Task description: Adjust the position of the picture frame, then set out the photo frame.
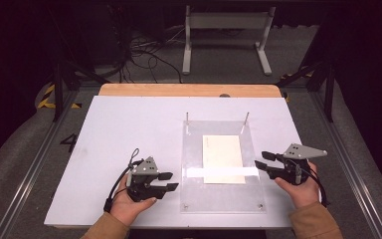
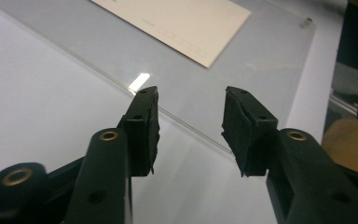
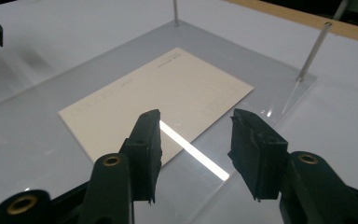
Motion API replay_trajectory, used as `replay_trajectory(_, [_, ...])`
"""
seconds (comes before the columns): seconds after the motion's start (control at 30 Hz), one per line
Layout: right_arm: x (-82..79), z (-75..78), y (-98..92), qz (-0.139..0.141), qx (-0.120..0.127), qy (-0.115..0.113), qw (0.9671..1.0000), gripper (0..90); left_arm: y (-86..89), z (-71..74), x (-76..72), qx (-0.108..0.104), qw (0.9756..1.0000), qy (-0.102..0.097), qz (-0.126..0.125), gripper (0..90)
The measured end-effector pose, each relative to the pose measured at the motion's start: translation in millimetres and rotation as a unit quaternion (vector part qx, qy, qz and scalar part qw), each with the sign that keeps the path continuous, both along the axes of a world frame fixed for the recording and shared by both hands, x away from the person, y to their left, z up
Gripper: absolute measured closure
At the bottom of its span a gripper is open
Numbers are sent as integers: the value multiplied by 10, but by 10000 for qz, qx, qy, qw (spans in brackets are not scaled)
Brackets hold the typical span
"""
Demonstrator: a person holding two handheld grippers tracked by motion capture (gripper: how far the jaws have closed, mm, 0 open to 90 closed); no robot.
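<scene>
Holding both grippers low over the white surface [image 1: 129, 124], you flank the clear acrylic plate [image 1: 219, 194] covering the cream card [image 1: 222, 157]. Your left gripper [image 1: 166, 181] and right gripper [image 1: 262, 160] each have fingers apart, gripping nothing.

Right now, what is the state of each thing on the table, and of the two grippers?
Left gripper: open, holding nothing, beside the plate's left edge.
Right gripper: open, holding nothing, at the plate's right edge.
Clear acrylic plate: lying flat on the white table.
Cream paper card: flat within the plate's outline.
Two thin metal posts: upright at the far corners.
</scene>
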State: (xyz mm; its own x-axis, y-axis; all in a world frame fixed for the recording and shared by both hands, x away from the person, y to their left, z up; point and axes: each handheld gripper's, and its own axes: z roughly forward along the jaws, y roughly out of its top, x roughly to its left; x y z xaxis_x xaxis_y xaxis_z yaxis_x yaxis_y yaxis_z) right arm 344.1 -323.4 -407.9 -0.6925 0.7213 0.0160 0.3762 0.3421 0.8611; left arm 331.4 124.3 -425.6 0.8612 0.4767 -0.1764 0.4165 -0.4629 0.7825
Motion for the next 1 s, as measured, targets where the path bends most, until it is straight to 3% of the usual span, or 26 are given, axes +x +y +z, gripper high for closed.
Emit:
replay_trajectory(0.17, [209,12,-30,-146,20,-178,9997,552,95,-18,44,-155,9992,-18,368,502])
replay_trajectory(0.27, [407,-4,-4,-317,-70,-293,9990,543,135,-26,62,-176,9989,4,435,495])
replay_trajectory(0.3, [407,-4,-4,-317,-70,-293,9990,543,135,-26,62,-176,9989,4,435,494])
replay_trajectory(0.37, [660,-1,25,-344,-135,-452,9983,567,172,-33,77,-221,9984,-10,526,492])
replay_trajectory(0.4, [660,-1,25,-344,-135,-452,9983,567,172,-33,77,-221,9984,-10,526,491])
replay_trajectory(0.43, [808,5,23,-401,-130,-393,9983,575,182,-37,79,-232,9983,13,530,491])
replay_trajectory(0.47, [808,5,23,-401,-130,-393,9983,575,182,-37,79,-232,9983,13,530,490])
replay_trajectory(0.6, [1204,-20,-39,-676,-160,-278,9972,586,228,-57,89,-241,9979,21,601,490])
replay_trajectory(0.67, [1327,-36,-29,-731,-215,-190,9969,579,248,-64,82,-244,9977,48,624,490])
replay_trajectory(0.9, [1611,-121,55,-816,-422,-10,9958,580,322,-80,55,-241,9973,7,691,489])
replay_trajectory(1.0, [1705,-175,105,-683,-522,23,9963,662,366,-90,26,-257,9968,38,757,493])
